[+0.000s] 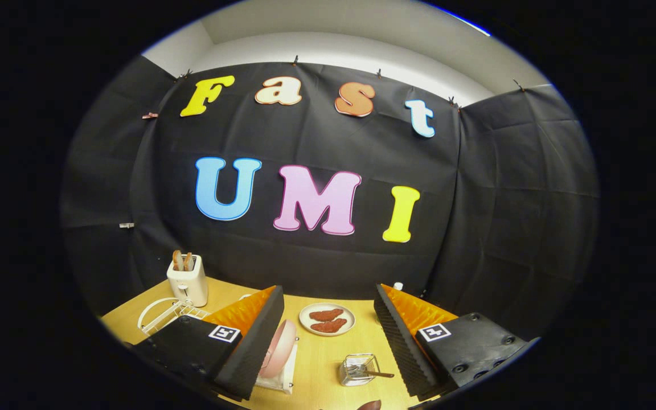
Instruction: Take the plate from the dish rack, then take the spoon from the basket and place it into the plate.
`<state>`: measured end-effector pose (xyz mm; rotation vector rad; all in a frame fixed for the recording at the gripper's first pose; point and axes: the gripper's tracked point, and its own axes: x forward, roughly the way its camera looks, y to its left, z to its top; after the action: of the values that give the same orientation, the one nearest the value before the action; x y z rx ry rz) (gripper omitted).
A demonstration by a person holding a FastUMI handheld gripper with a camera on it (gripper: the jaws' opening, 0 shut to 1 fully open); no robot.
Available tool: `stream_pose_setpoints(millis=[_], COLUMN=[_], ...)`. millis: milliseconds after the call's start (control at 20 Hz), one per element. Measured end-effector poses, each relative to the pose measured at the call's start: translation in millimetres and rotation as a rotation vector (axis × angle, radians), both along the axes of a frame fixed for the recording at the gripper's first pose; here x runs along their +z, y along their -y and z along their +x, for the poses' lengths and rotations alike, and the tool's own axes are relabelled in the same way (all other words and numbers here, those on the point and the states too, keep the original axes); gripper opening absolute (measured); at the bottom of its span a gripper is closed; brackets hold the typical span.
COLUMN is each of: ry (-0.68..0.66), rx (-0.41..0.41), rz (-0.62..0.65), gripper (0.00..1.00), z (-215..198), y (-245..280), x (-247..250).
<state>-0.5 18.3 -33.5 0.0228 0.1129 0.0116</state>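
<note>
- The plate [278,348] is the first thing the task wants, and it stands on edge in the dish rack [282,373], close against the inner side of the left finger and not yet lifted out.
- The gripper [328,353] hangs above the table [316,356] with its fingers spread wide; nothing is pinched between them.
- Between the fingers, nearer the right one, sits the basket [356,369] (a small see-through wire holder), with the spoon [378,374] lying in it and its handle sticking out towards the right finger.
- Just ahead of the fingertips lies a white dish [327,319] with two reddish-brown pieces of food on it; this is not the rack's plate.
- Beyond the left finger stands a toaster [188,280] with toast in its slots, and beside it a white wire stand [163,316].
- A dark rounded thing [369,405] shows low between the fingers; it is probably another utensil, but too little shows to be sure.
- Step in hand, as I judge it: the approach to the plate, with the first grasp not yet made.
- The next move calls for shifting left and lowering so the plate's upper rim comes between the spread fingers, closing on it, then lifting it straight up out of the rack's slot.
- The spoon waits until the plate is set flat on the table.
</note>
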Motion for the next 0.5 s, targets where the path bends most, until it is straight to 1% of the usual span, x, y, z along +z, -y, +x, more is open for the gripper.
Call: stream_pose_setpoints(millis=[150, 350, 500], ry=[-0.146, -0.374, -0.483], rx=[0.030, 0.069, 0.073], rz=[0.023, 0.028, 0.066], gripper=[0.97, 0.98, 0.96], z=[10, 29, 46], y=[-17, -41, -56], x=[-39, -102, -139])
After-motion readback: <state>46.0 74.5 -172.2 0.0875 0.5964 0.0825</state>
